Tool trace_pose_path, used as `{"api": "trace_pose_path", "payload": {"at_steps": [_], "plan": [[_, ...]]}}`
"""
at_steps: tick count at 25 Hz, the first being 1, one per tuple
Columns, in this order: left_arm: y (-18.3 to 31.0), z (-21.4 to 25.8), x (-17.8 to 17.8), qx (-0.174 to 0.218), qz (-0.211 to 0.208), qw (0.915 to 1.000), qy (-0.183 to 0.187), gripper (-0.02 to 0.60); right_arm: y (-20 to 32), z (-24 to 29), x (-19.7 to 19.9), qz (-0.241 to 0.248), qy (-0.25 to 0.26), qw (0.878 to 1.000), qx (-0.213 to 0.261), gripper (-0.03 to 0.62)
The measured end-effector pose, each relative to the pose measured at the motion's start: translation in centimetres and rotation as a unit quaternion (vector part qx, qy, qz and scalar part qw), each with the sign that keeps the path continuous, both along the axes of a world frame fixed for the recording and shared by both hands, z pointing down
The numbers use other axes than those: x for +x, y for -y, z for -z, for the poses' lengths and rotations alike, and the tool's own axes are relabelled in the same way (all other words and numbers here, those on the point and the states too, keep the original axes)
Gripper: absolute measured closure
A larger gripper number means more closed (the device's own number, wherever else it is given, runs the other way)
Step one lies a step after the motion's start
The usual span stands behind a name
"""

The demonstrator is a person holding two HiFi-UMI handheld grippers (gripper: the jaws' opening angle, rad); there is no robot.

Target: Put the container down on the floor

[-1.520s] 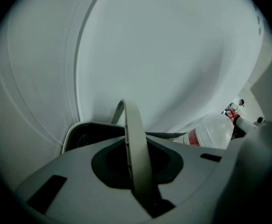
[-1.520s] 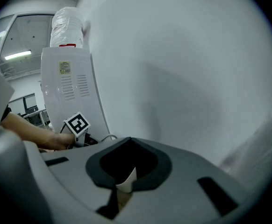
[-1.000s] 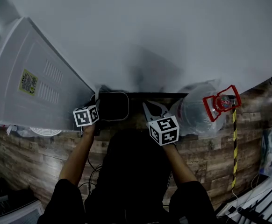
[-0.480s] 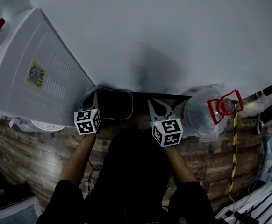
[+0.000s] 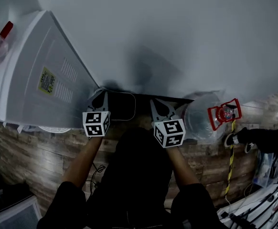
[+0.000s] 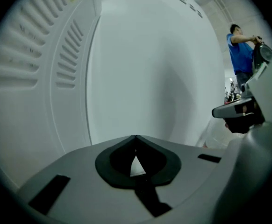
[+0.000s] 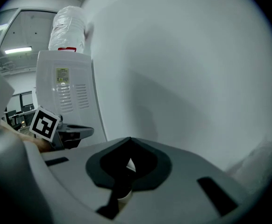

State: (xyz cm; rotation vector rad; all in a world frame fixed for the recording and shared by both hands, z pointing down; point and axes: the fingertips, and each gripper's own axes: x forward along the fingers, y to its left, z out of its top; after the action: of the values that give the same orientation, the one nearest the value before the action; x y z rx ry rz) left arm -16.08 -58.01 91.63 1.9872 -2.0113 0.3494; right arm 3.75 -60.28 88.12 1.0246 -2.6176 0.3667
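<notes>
Grey plastic jaws of the left gripper (image 6: 136,138) meet at their tips, with only a small pale sliver showing behind them and nothing caught between. The right gripper (image 7: 129,140) is the same: tips pressed together, empty. Both point at the plain white wall (image 5: 187,32).

In the head view the dark container (image 5: 122,106), a rounded rectangle with a lighter rim, sits on the wooden floor (image 5: 34,147) at the foot of the wall, between the two grippers. The left gripper's tips lie at its left edge; whether they touch it cannot be told. The right gripper is just beside its right side.

Left of the container stands a white dispenser (image 5: 38,80) with vent slots and a yellow label (image 5: 47,80); the right gripper view shows a wrapped bottle (image 7: 70,24) on top of it. To the right lies a clear plastic jug (image 5: 201,120) with a red handle (image 5: 223,113), and yellow-and-black striped tape (image 5: 229,161) runs along the floor.
</notes>
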Motion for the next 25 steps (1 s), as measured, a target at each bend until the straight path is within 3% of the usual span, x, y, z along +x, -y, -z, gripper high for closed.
{"api": "trace_pose_path", "payload": {"at_steps": [11,25], "plan": [[-1.4,13.9,2.0,-0.025,-0.007,0.9994,-0.022,0.566,-1.5,15.3,-2.9,0.013,0.002,1.0,-0.016,0.585],[-4.2,35.5,3.9,-0.025,-0.005,0.9986,-0.047,0.566,-5.3,36.5,-1.8,-0.016,0.015,0.999,-0.024,0.584]]}}
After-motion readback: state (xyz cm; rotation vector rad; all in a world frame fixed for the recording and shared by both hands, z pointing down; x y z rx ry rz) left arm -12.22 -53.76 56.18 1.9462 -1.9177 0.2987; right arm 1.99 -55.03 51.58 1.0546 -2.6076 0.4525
